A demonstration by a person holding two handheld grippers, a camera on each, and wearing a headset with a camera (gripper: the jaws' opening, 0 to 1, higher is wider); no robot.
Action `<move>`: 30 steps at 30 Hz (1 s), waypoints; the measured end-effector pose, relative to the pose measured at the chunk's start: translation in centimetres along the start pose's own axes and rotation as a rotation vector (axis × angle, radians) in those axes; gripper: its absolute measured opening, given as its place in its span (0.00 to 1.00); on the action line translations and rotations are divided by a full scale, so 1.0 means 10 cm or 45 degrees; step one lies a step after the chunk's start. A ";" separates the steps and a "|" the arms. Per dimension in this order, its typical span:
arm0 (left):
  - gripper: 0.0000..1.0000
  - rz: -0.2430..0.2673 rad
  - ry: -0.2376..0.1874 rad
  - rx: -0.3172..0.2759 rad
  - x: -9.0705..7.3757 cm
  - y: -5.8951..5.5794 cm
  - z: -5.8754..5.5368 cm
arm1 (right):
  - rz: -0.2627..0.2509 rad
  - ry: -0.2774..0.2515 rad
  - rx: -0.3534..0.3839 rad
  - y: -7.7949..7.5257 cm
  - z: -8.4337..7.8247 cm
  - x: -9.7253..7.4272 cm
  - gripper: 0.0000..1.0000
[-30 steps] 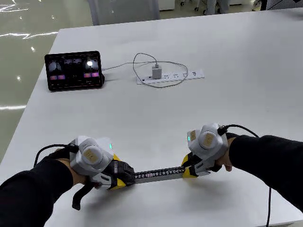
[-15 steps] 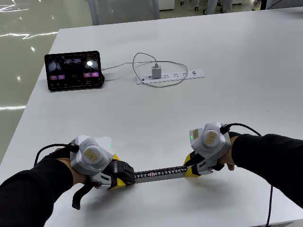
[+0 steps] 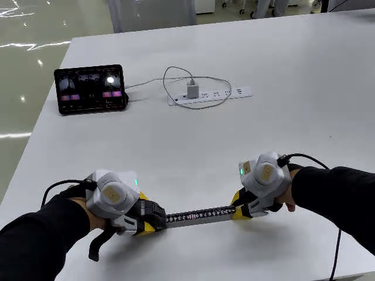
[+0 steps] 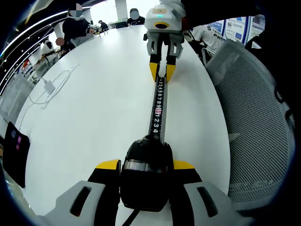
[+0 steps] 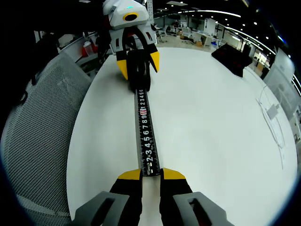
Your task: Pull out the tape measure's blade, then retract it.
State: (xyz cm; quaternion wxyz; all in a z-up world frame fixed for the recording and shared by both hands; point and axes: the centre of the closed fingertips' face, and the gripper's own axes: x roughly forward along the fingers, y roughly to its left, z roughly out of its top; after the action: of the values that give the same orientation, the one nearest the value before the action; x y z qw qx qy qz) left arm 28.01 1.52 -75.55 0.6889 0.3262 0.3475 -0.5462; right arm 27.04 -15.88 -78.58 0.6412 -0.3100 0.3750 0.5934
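The black tape measure case [image 3: 150, 215] sits low over the white table [image 3: 193, 140], and my left gripper [image 3: 146, 218] is shut on it; the case [image 4: 145, 173] sits between that gripper's yellow-tipped jaws. A dark numbered blade [image 3: 199, 216] runs from the case to my right gripper [image 3: 239, 211], which is shut on the blade's end. In the right gripper view the blade [image 5: 145, 141] stretches from my right gripper [image 5: 150, 176] away to the case [image 5: 138, 69]. The left gripper view shows the blade [image 4: 158, 106] reaching the right gripper [image 4: 162, 73].
A dark tablet [image 3: 91, 89] stands at the table's far left. A white power strip [image 3: 211, 95] with a plugged charger and looped cable lies behind the middle. A grey mesh chair [image 4: 251, 113] stands by the near table edge. People stand beyond the table's end.
My right gripper has moved to the right and slightly nearer, drawing more blade out of the case. The left gripper has stayed in place with the case.
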 end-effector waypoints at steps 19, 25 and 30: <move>0.34 0.006 -0.002 -0.002 0.00 0.00 0.01 | -0.004 0.002 0.017 -0.01 -0.07 -0.09 0.10; 0.34 0.008 -0.001 -0.002 0.01 0.00 0.01 | -0.009 0.000 0.026 -0.01 -0.11 -0.12 0.10; 0.34 0.008 -0.001 -0.003 0.01 -0.01 0.01 | -0.008 -0.001 0.028 -0.01 -0.12 -0.12 0.10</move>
State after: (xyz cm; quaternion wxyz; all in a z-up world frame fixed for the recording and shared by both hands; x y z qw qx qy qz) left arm 27.99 1.38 -75.55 0.6911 0.3263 0.3469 -0.5436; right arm 26.99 -17.53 -78.13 0.6467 -0.3039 0.3804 0.5872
